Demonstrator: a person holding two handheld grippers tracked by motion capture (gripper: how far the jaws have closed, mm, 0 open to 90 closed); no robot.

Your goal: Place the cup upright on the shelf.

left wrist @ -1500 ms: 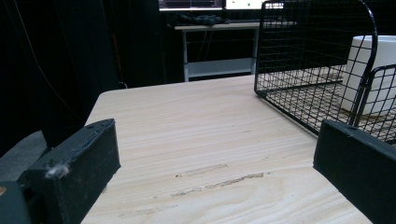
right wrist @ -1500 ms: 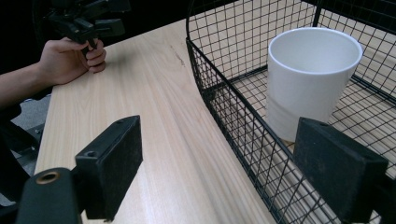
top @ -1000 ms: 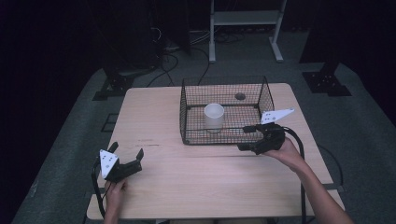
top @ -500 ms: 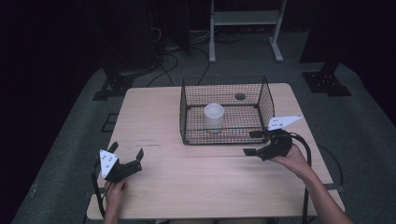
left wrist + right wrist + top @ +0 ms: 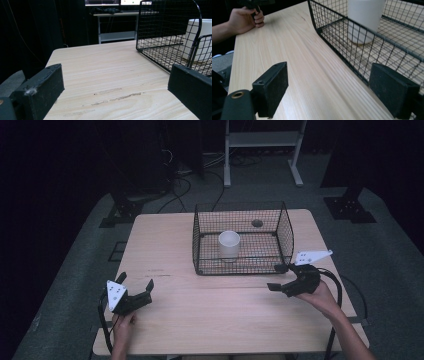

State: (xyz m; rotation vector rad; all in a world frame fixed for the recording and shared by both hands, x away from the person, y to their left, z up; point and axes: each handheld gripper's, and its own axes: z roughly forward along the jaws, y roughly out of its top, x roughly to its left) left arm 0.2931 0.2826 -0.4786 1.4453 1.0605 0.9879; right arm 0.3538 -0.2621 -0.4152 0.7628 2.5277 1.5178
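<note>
White cylindrical cup (image 5: 229,245): upright inside the black wire mesh basket (image 5: 240,268), left of the basket's middle; also seen through the mesh in the left gripper view (image 5: 200,37) and right gripper view (image 5: 365,17).
Black wire mesh basket: on the light wooden table (image 5: 200,315), toward 12 o'clock of the table's centre, right of the midline.
Right gripper (image 5: 279,278): at about 4 o'clock from the cup, just outside the basket's near right corner; jaws spread wide, nothing between them, bare tabletop in the gap; the right-hand jaw lies close against the basket's wire wall, contact cannot be told.
Left gripper (image 5: 135,284): at about 8 o'clock from the cup, well apart from the basket, near the table's front left; jaws wide apart, holding nothing.
Hands: left hand (image 5: 244,20) wrapped on its gripper's handle; right hand (image 5: 320,296) behind its gripper.
Writing or labels: none readable on cup, basket or grippers.
Surroundings: white metal frame stand (image 5: 262,140) on the dark floor beyond the table, at 12 o'clock.
</note>
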